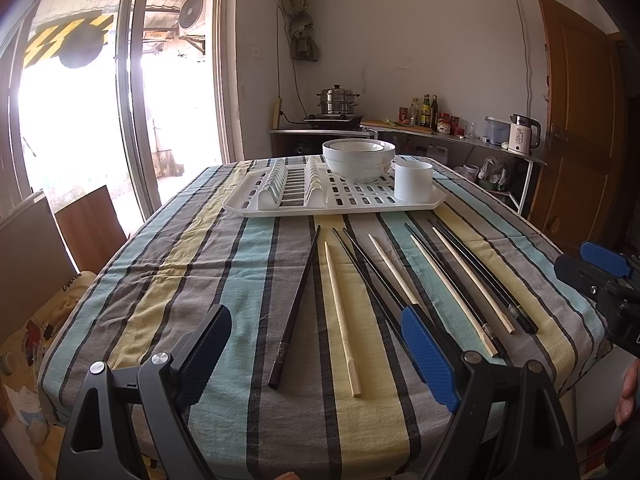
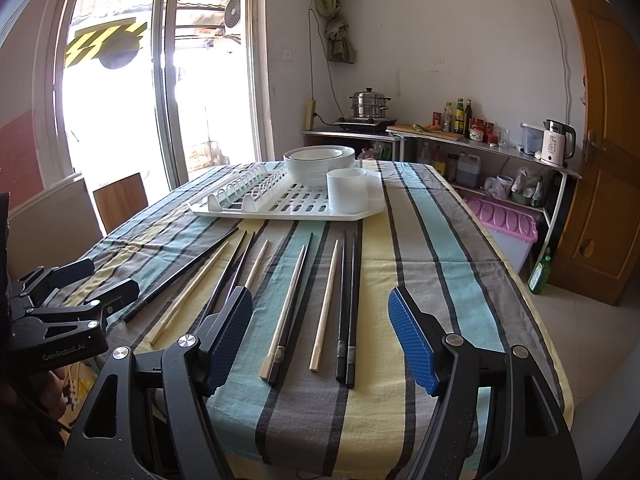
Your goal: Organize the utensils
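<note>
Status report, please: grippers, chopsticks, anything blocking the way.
Left gripper open, right gripper open, both empty. Chopsticks all loose on the striped tablecloth; white cup on drying rack empty. Path clear.

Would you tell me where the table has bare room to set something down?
Free: cloth right of the chopsticks, and left of them toward the chair. Crowded: the middle strip before the rack, and the rack's right half with bowls and cup.

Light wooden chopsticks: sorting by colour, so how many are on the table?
4, on the tablecloth: first leftmost, second partly behind the left gripper, third against a black chopstick, fourth rightmost.
</note>
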Demonstrator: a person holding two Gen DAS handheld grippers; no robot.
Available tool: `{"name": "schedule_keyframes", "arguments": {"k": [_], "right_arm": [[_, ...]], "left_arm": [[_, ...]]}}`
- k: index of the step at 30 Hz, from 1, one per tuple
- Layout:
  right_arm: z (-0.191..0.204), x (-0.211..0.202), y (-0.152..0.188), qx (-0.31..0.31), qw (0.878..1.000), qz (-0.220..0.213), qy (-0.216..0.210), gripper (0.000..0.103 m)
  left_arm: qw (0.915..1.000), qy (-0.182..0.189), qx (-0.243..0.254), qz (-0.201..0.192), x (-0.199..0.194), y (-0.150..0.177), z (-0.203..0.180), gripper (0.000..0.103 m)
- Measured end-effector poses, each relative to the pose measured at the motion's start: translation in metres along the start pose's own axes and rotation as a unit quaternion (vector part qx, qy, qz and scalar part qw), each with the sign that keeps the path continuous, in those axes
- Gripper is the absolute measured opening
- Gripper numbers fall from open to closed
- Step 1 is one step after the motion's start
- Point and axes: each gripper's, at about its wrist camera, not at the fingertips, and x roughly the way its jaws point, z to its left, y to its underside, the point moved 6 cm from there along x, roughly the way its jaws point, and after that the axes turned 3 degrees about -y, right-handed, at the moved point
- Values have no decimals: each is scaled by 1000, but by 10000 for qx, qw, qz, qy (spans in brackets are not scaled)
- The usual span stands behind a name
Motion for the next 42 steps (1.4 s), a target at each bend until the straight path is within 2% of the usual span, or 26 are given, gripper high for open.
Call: {"name": "schedule_keyframes", "arguments": {"k": [13, 14, 16, 18, 22, 27, 32, 34, 39, 42], "right_arm": [[-5, 24, -9, -36, 9999, 142, -65, 71], [-5, 27, -10, -38, 9998, 179, -108, 71], [-3, 35, -13, -50, 9994, 268, -217, 71], [-2, 42, -16, -69, 9992, 308, -254, 71], [1, 59, -22, -128, 9984, 446, -314, 71], [3, 82, -30, -140, 9968, 638, -464, 70], [0, 115, -38, -143, 9937, 1004, -482, 54], [-2, 129, -41, -198, 9916, 1196, -452, 39], [-2, 161, -44, -278, 9849, 1630, -519, 25], [-2, 179, -46, -251, 9810, 1840, -558, 20]], "left_arm": [[9996, -29, 71, 261, 31, -12, 11, 87], [9995, -60, 57, 307, 36, -14, 14, 85], [9990, -133, 35, 421, 47, -19, 20, 75], [9984, -135, 89, 547, 59, -22, 25, 75], [9965, 142, 176, 800, 83, -29, 29, 75], [9934, 246, 297, 1077, 115, -36, 34, 69], [9887, 405, 364, 1394, 148, -41, 36, 63], [9865, 461, 438, 1507, 159, -43, 33, 63], [9821, 608, 647, 1659, 181, -53, 24, 57], [9803, 662, 720, 1718, 192, -60, 22, 55]]}}
